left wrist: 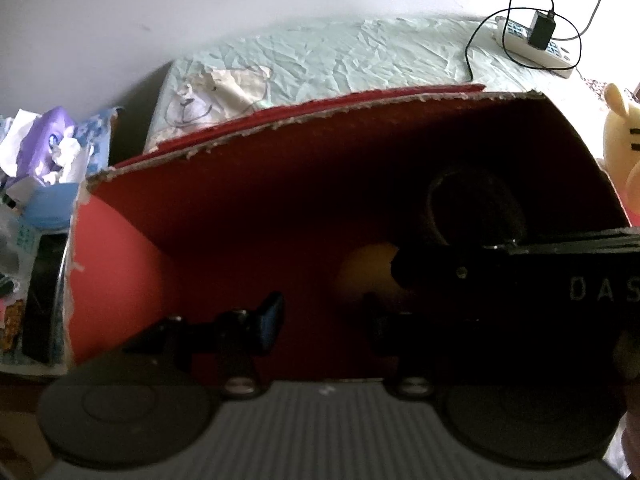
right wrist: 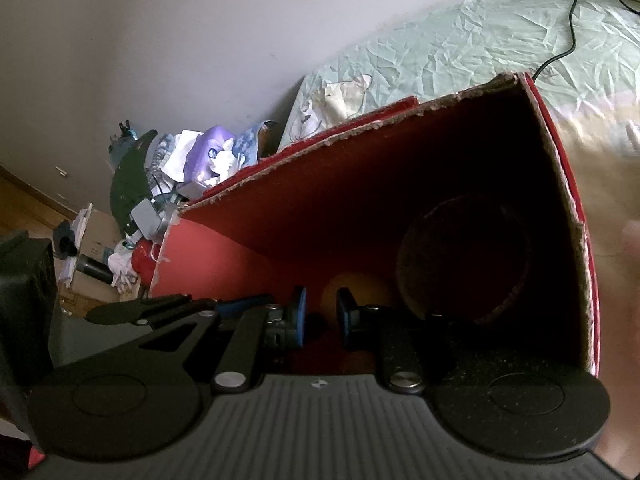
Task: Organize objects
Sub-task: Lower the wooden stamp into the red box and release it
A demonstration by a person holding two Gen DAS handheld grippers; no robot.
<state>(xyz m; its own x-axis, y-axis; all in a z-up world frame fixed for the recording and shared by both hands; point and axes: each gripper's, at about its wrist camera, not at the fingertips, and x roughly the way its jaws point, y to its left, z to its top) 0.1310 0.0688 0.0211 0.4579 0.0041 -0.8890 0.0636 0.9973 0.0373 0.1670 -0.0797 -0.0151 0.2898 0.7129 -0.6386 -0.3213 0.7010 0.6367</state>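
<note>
Red cardboard box (right wrist: 460,184) on the bed, both my hand-held grippers reaching inside.

My right hand-held gripper (right wrist: 321,314) is parted and grasping nothing, its blue pads framing a yellow ball (right wrist: 352,292) on the box floor beside a dark round container (right wrist: 464,264). My left hand-held gripper (left wrist: 320,316) is also spread and empty. I judge I am placing or sorting items; next I must close carefully around the ball.
</note>
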